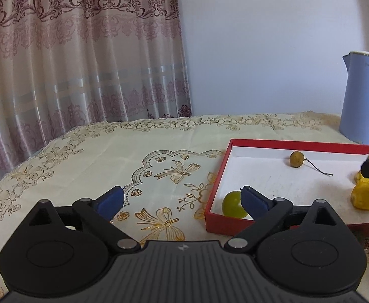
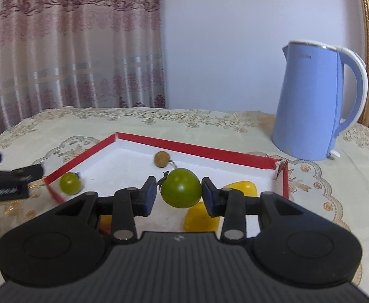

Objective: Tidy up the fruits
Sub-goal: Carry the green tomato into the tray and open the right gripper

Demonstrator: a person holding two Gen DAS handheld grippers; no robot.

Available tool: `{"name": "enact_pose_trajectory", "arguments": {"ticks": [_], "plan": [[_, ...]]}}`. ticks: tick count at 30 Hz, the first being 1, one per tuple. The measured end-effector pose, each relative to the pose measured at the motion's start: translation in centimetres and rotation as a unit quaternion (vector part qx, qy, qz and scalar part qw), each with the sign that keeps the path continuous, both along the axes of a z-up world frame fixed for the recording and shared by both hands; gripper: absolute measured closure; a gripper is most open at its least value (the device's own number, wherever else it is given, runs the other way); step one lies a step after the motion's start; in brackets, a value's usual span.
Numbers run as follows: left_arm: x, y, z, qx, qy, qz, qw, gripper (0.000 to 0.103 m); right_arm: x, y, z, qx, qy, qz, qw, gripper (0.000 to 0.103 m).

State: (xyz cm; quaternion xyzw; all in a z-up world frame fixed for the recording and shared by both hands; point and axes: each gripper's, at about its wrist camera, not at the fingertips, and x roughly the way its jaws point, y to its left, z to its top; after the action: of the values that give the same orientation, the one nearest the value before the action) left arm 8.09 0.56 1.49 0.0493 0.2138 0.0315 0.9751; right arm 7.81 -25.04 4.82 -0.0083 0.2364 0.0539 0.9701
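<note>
1. You are gripping a large green tomato point(image 2: 181, 188) in your right gripper point(image 2: 179, 195); both blue pads are pressing on its sides, and it is hanging over the white floor of the red box point(image 2: 197, 149), toward the box's near right part.
2. Two yellow fruits point(image 2: 200, 218) are lying just beneath and behind that tomato, one near the right wall, so the room under your right gripper is tight.
3. A small brown fruit point(image 2: 161, 159) with a thin stem is sitting near the far wall, well apart from the rest.
4. Your left gripper point(image 1: 181, 199) is standing with its jaws spread wide and nothing between them; no pad is pressing on anything.
5. Its right pad point(image 1: 253, 200) is reaching over the box's near left corner, just beside a small green tomato point(image 1: 232, 204) lying inside that corner; whether the two are touching, you cannot tell.
6. The box's middle floor is lying bare between the fruits.
7. Left of the box, the embroidered tablecloth point(image 1: 108, 151) is running open to the table's edge by the curtain point(image 1: 71, 50).
8. A blue kettle point(image 2: 315, 101) is standing beyond the box's far right corner, apart from it.
</note>
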Motion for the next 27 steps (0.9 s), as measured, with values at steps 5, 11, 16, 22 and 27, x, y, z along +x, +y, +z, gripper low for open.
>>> {"name": "enact_pose_trajectory", "arguments": {"ticks": [5,11,16,22,27], "plan": [[0.0,-0.2,-0.1,0.008,0.001,0.0,1.0,0.003,1.7,0.0,-0.8,-0.009,0.011,-0.014,1.0,0.067],[0.1,-0.2,-0.2,0.01,0.005,-0.002,0.9999,0.003,2.8,0.0,-1.4,-0.02,0.017,-0.03,0.999,0.067],[0.1,-0.3,-0.2,0.01,0.006,-0.002,0.9999,0.003,3.6,0.1,-1.8,-0.03,0.023,-0.037,0.999,0.067],[0.1,-0.3,-0.2,0.01,0.007,-0.003,0.9999,0.003,4.1,0.4,-2.5,-0.036,0.031,-0.034,0.998,0.067],[0.1,-0.3,-0.3,0.01,0.009,-0.004,0.9999,0.003,4.2,0.5,-2.5,-0.041,0.031,-0.032,0.998,0.066]]}}
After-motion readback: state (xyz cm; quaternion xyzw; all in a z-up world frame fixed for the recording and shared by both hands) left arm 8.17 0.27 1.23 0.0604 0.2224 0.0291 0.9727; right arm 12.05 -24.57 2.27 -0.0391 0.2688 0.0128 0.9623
